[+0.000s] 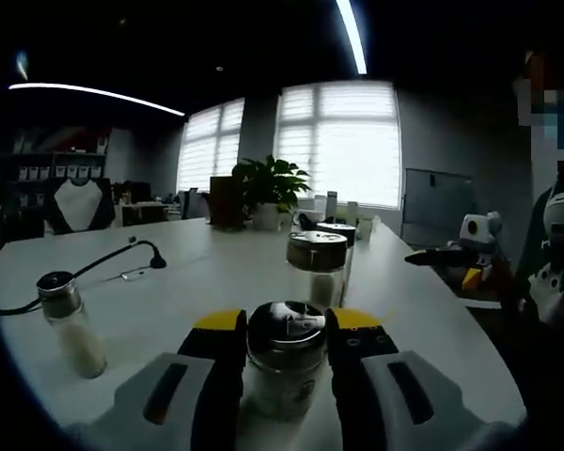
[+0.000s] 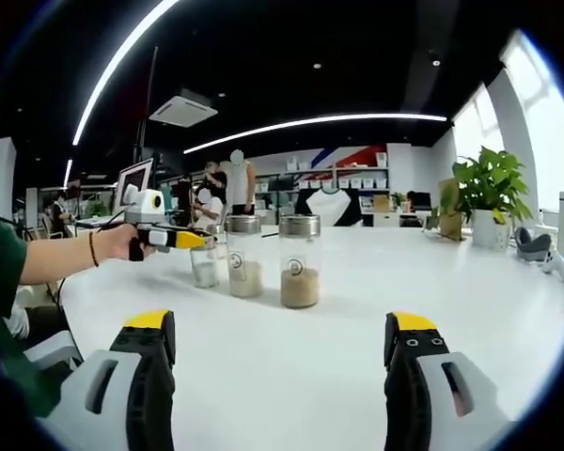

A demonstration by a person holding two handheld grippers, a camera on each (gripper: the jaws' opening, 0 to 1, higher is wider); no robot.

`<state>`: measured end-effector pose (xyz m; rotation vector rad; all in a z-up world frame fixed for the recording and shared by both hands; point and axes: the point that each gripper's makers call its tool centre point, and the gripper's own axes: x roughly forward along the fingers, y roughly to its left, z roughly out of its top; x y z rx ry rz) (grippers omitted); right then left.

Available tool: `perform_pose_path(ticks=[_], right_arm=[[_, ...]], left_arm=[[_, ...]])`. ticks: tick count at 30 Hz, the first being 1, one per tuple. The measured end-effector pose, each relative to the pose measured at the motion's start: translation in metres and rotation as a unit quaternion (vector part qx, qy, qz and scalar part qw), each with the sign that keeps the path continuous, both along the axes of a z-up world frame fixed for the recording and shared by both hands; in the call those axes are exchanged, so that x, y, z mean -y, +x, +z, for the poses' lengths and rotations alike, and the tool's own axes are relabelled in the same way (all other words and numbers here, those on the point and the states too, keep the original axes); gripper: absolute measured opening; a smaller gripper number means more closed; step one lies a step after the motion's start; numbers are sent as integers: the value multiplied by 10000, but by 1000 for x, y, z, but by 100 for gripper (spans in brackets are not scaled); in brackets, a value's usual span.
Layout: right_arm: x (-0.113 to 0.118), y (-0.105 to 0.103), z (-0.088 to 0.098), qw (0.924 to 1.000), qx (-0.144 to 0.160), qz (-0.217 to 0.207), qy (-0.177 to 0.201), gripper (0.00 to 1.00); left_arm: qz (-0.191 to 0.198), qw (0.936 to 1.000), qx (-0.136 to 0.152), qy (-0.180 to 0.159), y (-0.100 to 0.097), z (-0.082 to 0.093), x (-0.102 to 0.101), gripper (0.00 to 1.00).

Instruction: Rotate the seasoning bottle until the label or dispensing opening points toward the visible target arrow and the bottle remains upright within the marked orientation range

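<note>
Left hand-held gripper I hold clamped around seasoning bottle, upright on counter; right hand-held gripper open, idle. Grasp done; next twist slowly, no arrow visible.

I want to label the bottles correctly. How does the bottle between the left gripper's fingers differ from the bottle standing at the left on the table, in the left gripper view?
The held bottle sits between the left gripper fingers; the left bottle stands free on the white table. The held bottle looks wider, though it is nearer the camera. The left bottle looks tilted, perhaps from the lens. Both have clear bodies, metal caps and pale contents.
</note>
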<state>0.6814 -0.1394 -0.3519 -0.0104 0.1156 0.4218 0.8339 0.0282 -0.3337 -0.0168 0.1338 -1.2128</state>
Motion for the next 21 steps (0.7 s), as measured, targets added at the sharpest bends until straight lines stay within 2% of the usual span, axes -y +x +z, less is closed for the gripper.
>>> perform_pose_path(ticks=[21], right_arm=[[-3, -3, 2, 10000, 10, 46, 5, 92]], left_arm=[[239, 9997, 62, 31, 2, 0, -1, 34]])
